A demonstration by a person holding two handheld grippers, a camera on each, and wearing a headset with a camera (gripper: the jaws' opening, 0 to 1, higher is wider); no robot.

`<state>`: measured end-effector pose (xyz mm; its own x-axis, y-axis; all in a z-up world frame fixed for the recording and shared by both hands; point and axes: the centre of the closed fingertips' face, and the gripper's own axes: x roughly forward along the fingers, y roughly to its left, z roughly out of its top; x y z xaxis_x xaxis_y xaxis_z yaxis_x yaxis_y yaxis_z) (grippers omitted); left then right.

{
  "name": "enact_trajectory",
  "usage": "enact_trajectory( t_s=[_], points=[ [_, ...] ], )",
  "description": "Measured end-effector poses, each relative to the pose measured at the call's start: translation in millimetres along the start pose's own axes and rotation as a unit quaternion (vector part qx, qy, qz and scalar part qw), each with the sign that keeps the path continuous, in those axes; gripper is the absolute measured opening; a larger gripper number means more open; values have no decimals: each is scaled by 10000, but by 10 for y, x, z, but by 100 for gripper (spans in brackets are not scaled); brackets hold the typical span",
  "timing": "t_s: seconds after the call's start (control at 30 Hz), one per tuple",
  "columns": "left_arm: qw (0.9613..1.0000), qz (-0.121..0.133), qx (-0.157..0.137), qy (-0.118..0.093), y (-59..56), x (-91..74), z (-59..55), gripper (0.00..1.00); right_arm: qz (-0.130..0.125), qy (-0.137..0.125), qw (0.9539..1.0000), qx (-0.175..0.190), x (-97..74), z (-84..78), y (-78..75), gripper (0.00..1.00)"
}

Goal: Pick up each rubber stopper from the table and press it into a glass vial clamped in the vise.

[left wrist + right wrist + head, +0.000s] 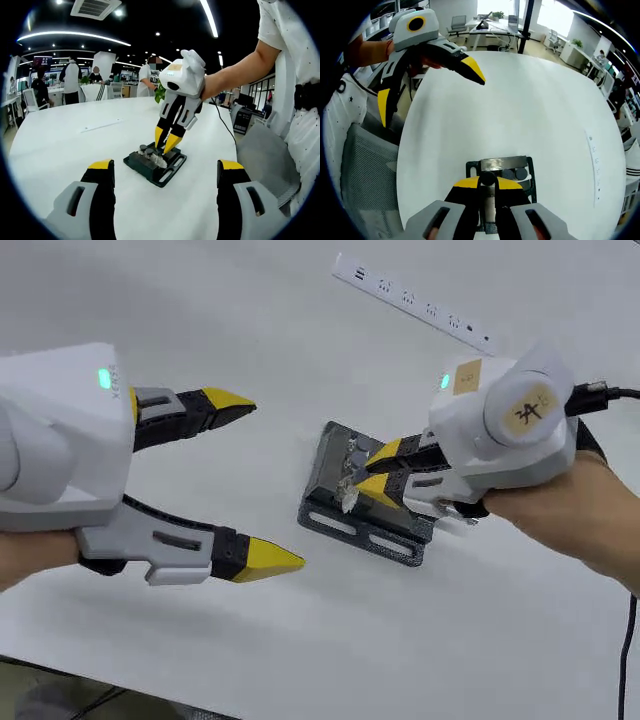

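A dark vise point(362, 531) sits on the white table with glass vials point(350, 494) clamped in it. My right gripper point(380, 470) reaches in from the right, its yellow tips down at the vials. In the right gripper view that gripper point(487, 184) is shut on a dark rubber stopper point(487, 177) sitting atop a vial. Two more stoppers point(515, 174) cap vials beside it in the vise point(502, 162). My left gripper point(253, 483) hangs wide open to the left of the vise, holding nothing. From the left gripper view, the right gripper point(167, 141) stands over the vise point(165, 175).
A white power strip point(415, 300) lies at the table's far edge. A black cable point(630, 640) runs down the right side behind the right hand. Chairs and other people stand beyond the table in the left gripper view.
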<state>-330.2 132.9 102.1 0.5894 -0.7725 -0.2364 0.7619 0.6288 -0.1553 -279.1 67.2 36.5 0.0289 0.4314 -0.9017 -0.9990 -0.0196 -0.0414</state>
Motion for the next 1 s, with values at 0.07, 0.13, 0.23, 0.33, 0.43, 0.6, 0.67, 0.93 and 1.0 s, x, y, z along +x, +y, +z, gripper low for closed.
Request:
enact_trajectory(
  t_s=[0.07, 0.13, 0.23, 0.33, 0.43, 0.6, 0.67, 0.93, 1.0],
  points=[
    [10000, 6, -2, -5, 4, 2, -1, 84, -11, 37, 10000, -23, 18, -20, -10, 5],
    [10000, 5, -9, -6, 6, 4, -5, 84, 3, 47, 10000, -23, 21, -27, -2, 5],
    [10000, 3, -22, -25, 7, 4, -4, 84, 10, 44, 10000, -29, 20, -20, -3, 5],
    [10000, 8, -32, -34, 8, 5, -8, 84, 12, 77, 10000, -49, 37, -39, -4, 5],
    [10000, -12, -48, -39, -2, 9, -9, 84, 14, 118, 9999, -66, 48, -52, -4, 5],
    [10000, -16, -54, -51, -6, 13, -7, 84, 24, 127, 9999, -89, 64, -58, 2, 5],
    [10000, -26, -44, -55, -9, 16, -7, 84, 14, 153, 9998, -143, 69, -63, 6, 5],
    [10000, -36, -55, -61, -15, 21, -9, 83, -68, 241, 9991, -328, 76, -56, 17, 5],
    [10000, -32, -46, -56, -13, 20, -12, 83, -75, 275, 9988, -393, 81, -54, 20, 5]
  ],
)
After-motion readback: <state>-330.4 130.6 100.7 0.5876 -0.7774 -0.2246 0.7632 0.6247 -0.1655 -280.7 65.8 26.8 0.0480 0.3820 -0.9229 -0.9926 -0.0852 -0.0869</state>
